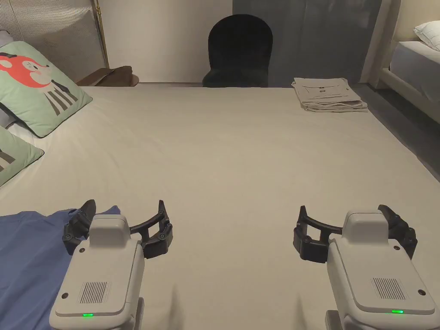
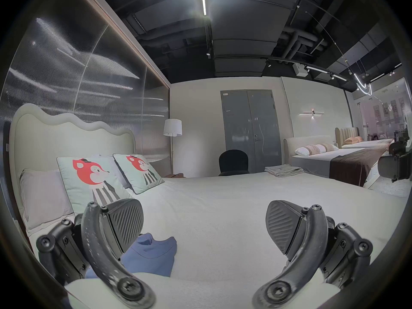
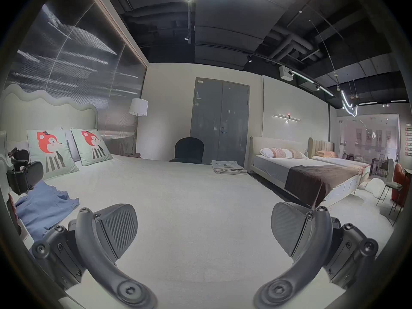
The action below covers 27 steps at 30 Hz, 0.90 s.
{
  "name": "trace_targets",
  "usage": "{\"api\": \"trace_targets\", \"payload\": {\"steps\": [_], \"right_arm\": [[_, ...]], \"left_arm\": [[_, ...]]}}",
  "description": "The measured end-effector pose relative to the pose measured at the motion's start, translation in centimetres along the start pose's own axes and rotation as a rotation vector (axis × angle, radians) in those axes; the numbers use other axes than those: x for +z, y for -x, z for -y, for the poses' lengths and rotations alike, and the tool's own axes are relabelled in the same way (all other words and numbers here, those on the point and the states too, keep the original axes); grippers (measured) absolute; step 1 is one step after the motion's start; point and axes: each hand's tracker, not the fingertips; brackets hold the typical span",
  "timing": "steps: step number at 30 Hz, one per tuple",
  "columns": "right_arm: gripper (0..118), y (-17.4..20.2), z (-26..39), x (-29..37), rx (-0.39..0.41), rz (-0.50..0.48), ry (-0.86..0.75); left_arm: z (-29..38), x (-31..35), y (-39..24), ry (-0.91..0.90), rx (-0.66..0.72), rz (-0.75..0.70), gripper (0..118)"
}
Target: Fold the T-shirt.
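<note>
1. While both grippers hover low over the bed, neither holds anything: the left gripper has its fingers spread wide, and the right gripper has its fingers spread just as wide, with bare sheet between them.

2. Rumpled and blue, the T-shirt lies on the bed at the outer side of the left gripper's fingers, its nearest edge reaching just under the left finger; in the left gripper view a bunched corner of it sits beside that finger. From the right gripper's fingers it is well apart, off to their left.

3. Far ahead of the right gripper's fingers, near the bed's far edge, rests a stack of folded cloths. Two fox cushions lie beyond the left gripper's fingers, to their left.

4. By my reading, folding has not begun: the shirt is still a heap, so the step in hand is the reach to take hold of it.

5. Next, the left fingers likely need to shift left and close on an edge or shoulder, while the right gripper crosses over for a second hold, so the cloth can be drawn onto the open sheet and spread flat.

6. One caution: pinching a bunched layer may lift several folds at once.
</note>
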Motion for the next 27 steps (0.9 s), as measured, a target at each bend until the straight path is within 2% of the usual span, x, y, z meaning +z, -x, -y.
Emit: {"api": "trace_targets", "payload": {"steps": [27], "right_arm": [[117,0.13,-0.45,0.17,0.011,-0.007,-0.012]], "left_arm": [[-0.31,-0.08,-0.17,-0.007,-0.012,0.007,110]]}}
